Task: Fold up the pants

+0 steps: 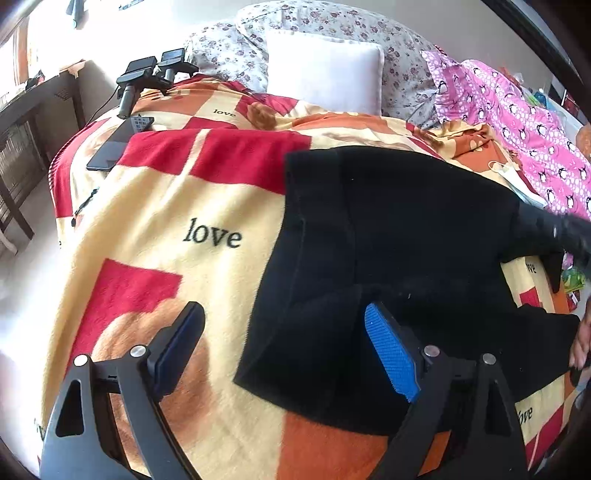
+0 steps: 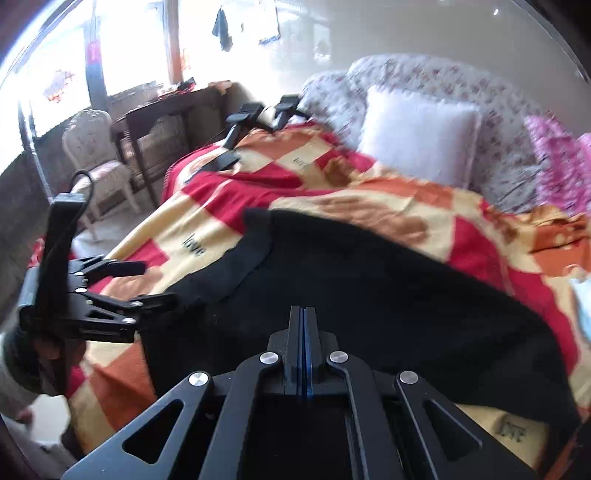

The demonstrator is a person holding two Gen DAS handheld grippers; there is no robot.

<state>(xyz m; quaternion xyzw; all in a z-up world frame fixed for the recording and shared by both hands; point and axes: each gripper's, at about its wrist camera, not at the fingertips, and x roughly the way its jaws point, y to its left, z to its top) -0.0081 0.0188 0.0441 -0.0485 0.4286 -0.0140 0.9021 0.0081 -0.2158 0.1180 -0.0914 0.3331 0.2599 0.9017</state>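
Observation:
Black pants point(image 1: 388, 240) lie folded over on a red, cream and orange "love" blanket point(image 1: 177, 206) on a bed. My left gripper point(image 1: 284, 332) is open above the near left edge of the pants, its blue-padded right finger point(image 1: 391, 354) over the black cloth and its left finger over the blanket. In the right wrist view the pants point(image 2: 369, 280) spread ahead of my right gripper point(image 2: 303, 314), whose jaws are pressed together above the cloth; no cloth shows between them. The left gripper point(image 2: 155, 284) shows at the left of that view, open at the pants' edge.
A white pillow point(image 1: 325, 70) and floral pillows point(image 1: 369, 26) lie at the bed head. A pink penguin-print cloth point(image 1: 517, 122) and a face mask point(image 1: 513, 177) lie right. A phone point(image 1: 118, 144) and spare grippers point(image 1: 151, 74) rest far left. A table point(image 2: 159, 122) and chair point(image 2: 96, 155) stand beyond the bed.

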